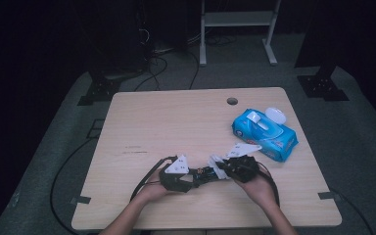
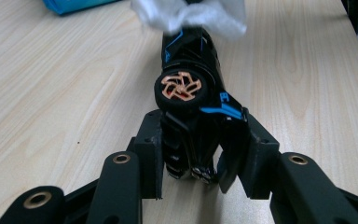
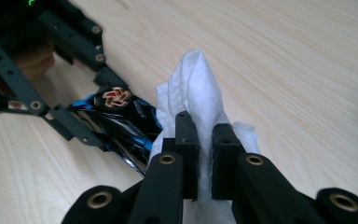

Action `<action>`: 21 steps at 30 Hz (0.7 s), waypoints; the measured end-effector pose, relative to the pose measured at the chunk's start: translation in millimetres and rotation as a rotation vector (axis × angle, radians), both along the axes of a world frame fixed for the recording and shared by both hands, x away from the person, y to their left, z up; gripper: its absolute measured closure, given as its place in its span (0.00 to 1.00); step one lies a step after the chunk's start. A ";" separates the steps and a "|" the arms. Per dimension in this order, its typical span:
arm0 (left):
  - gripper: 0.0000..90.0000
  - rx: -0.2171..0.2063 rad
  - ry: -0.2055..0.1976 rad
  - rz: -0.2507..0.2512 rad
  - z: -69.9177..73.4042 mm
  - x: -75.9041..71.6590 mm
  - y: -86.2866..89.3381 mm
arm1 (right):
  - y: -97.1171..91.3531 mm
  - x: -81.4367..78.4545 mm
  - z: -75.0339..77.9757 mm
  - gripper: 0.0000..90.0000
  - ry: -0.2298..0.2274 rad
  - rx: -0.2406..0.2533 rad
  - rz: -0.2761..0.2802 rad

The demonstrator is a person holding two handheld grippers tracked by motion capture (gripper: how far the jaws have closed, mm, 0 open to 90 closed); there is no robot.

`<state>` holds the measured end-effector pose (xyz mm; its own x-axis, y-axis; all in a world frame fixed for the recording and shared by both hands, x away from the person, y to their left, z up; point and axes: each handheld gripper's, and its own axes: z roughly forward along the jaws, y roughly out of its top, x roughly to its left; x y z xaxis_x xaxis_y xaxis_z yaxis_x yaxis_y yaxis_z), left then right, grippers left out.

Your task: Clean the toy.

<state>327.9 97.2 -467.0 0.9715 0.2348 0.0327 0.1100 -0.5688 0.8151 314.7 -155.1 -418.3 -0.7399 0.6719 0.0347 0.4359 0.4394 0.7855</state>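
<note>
Left tongs (image 2: 193, 154) clamp the rigid, slick toy car (image 2: 191, 84) by its tail. Right tongs (image 3: 204, 154), pinched on a soft, limp wet wipe (image 3: 196, 88), press it against the car's far end

Both forearms are reaching in from the near edge, hands angling toward each other at the table's near middle. The left gripper (image 1: 188, 182) is clamping — jaws pointing right. The right gripper (image 1: 220, 169) is pinching shut too — jaws pointing left, almost meeting the left's.

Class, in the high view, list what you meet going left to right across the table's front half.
Left tongs → black toy car → white wipe → right tongs → blue wipes pack.
</note>
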 end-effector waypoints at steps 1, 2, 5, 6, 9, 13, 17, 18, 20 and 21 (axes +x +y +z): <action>0.64 -0.002 0.002 0.001 -0.7 0.0 -0.9 | 1.6 -2.0 0.5 0.93 -0.011 -0.015 -0.011; 0.64 -0.001 0.003 0.001 -0.8 0.1 -0.8 | 4.8 -2.8 1.1 0.93 -0.014 -0.019 -0.006; 0.64 0.003 0.002 0.000 -0.6 -0.2 -0.9 | 23.4 -7.6 4.3 0.93 -0.031 -0.016 0.060; 0.64 0.005 0.000 0.001 -0.4 -0.5 -1.1 | 30.4 -9.8 5.2 0.93 -0.037 -0.022 0.083; 0.65 0.006 0.001 0.001 -0.2 -0.6 -1.0 | 43.4 -13.3 5.0 0.93 -0.048 -0.062 0.114; 0.65 0.007 0.001 0.000 -0.2 -0.4 -0.3 | 23.8 -7.7 6.4 0.93 -0.042 -0.035 0.051; 0.65 0.009 -0.001 -0.003 0.1 0.5 0.8 | -4.5 -3.5 6.3 0.93 -0.022 -0.029 -0.031; 0.65 0.009 -0.001 -0.003 0.1 0.5 0.8 | -11.0 -1.5 4.1 0.93 -0.015 -0.037 -0.047; 0.65 0.010 -0.005 -0.004 0.3 0.0 0.5 | -24.5 2.3 1.4 0.93 0.014 0.006 -0.080; 0.65 0.011 -0.005 -0.003 0.4 -0.1 0.5 | -28.9 3.5 2.1 0.93 0.011 -0.001 -0.098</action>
<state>327.8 97.7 -466.6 0.9721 0.2311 0.0401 0.1041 -0.5784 0.8091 318.2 -184.0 -416.2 -0.6700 0.7412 0.0412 0.4851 0.3951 0.7801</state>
